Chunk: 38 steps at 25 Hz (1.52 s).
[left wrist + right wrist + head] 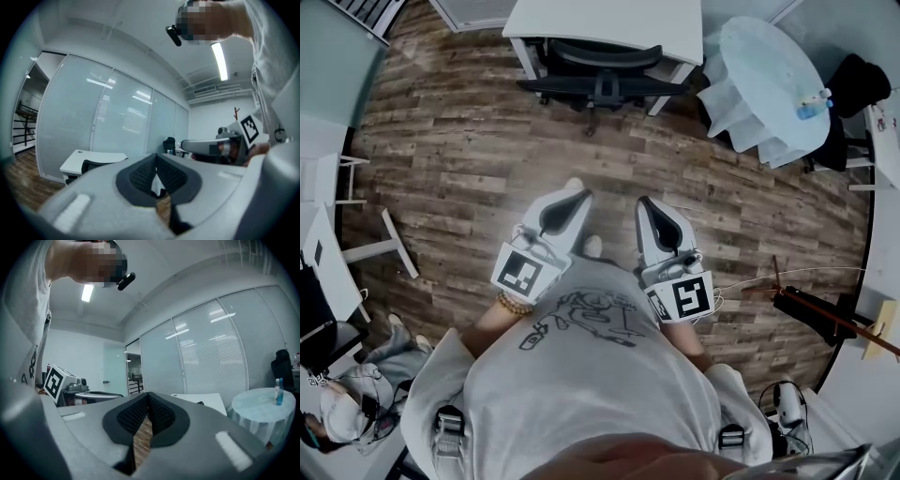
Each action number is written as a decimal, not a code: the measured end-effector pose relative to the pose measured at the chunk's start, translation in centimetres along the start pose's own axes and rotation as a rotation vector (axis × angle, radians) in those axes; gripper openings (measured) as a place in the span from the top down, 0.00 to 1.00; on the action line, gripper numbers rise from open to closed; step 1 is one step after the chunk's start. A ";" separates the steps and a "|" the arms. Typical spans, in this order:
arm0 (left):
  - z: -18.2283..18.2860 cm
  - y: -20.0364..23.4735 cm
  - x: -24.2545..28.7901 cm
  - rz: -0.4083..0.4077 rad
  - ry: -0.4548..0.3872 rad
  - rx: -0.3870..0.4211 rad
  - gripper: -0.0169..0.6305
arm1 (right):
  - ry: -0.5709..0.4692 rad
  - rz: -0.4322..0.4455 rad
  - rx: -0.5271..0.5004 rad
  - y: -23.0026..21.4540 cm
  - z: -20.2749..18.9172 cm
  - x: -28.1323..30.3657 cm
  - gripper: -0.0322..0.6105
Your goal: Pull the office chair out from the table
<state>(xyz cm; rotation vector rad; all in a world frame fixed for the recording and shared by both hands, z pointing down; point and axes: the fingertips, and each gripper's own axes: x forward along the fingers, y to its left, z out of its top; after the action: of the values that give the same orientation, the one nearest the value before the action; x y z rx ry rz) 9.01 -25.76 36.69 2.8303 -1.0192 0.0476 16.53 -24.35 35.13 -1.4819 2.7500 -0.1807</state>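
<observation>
A black office chair point(598, 75) is tucked under a white table point(609, 23) at the far side of the room in the head view; its back also shows beside the table point(96, 159) in the left gripper view. My left gripper point(578, 195) and right gripper point(645, 201) are held side by side in front of my body, well short of the chair, pointing level toward it. Both are shut with nothing between the jaws. In the right gripper view the white table point(201, 400) lies ahead past the shut right gripper point(148, 395).
A round table with a pale cloth point(769, 84) and a blue bottle point(812, 106) stands to the right of the chair. White desk legs point(384, 246) are at left, a wooden stand point(825, 314) at right. Wood floor point(469, 141) lies between me and the chair. Glass walls run behind.
</observation>
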 end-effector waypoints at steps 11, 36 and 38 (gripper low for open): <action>-0.7 10.3 6.8 -0.013 0.062 0.099 0.97 | 0.060 0.027 -0.129 -4.9 -0.3 10.8 0.94; -18.9 31.0 21.3 -0.238 0.659 0.666 0.69 | 0.700 0.184 -0.793 -21.7 -19.4 30.5 0.68; -20.1 32.1 21.8 -0.248 0.695 0.694 0.67 | 0.779 0.232 -0.918 -23.0 -21.7 31.0 0.65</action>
<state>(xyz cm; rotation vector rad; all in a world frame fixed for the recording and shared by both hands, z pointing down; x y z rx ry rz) 5.68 -61.27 61.92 3.0329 -0.5422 1.4873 17.17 -60.63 60.56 -1.3437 3.9240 0.7828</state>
